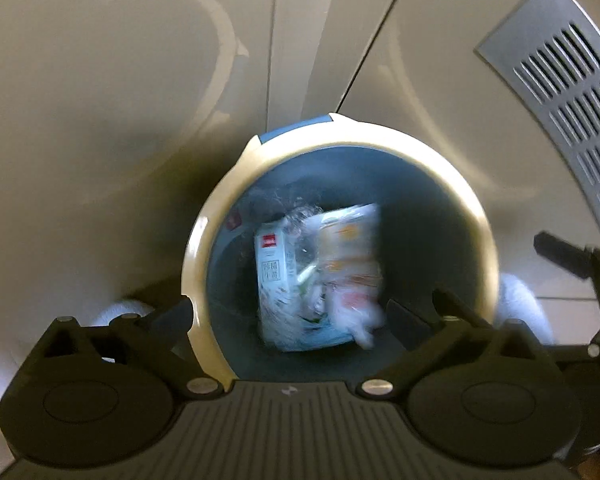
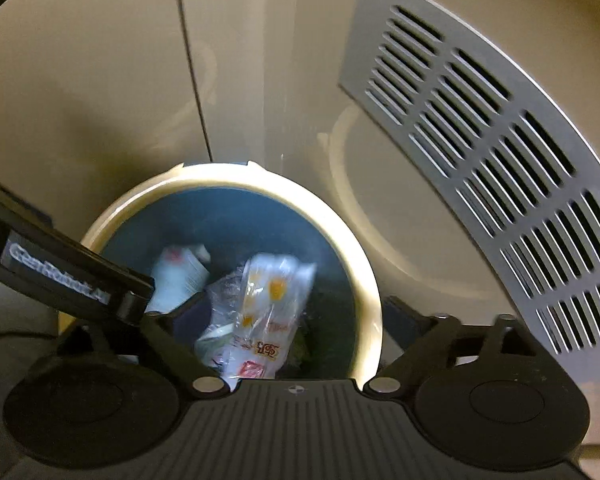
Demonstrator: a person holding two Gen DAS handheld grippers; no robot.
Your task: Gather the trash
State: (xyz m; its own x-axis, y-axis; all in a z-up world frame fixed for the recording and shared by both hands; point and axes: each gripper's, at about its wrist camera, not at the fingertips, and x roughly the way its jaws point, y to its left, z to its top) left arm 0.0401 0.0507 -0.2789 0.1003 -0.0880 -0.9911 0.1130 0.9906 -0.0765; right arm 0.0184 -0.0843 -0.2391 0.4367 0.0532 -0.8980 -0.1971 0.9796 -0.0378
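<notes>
Black jaws of the left gripper (image 1: 290,312) fill the bottom of the left wrist view, spread wide with nothing pinched between them, straight above the round waste bin (image 1: 452,184). Down inside lie a white milk carton (image 1: 272,268) and a crinkly printed snack bag (image 1: 352,256), the bag blurred as if falling or settling. Beyond the bin stands a beige panel with a slotted vent grille (image 1: 572,92).

From the right wrist view, the right gripper (image 2: 296,316) is likewise released and empty, tilted over the bin's cream rim (image 2: 360,264). The left gripper's finger (image 2: 60,276) crosses the rim at left. Carton (image 2: 180,280) and snack bag (image 2: 272,300) rest at the bottom, touching.

Both pieces look light. I'd judge the bag soft and slippery, best pinched at a gathered edge; the carton is stiffer but crushable, best taken across its flat sides.
</notes>
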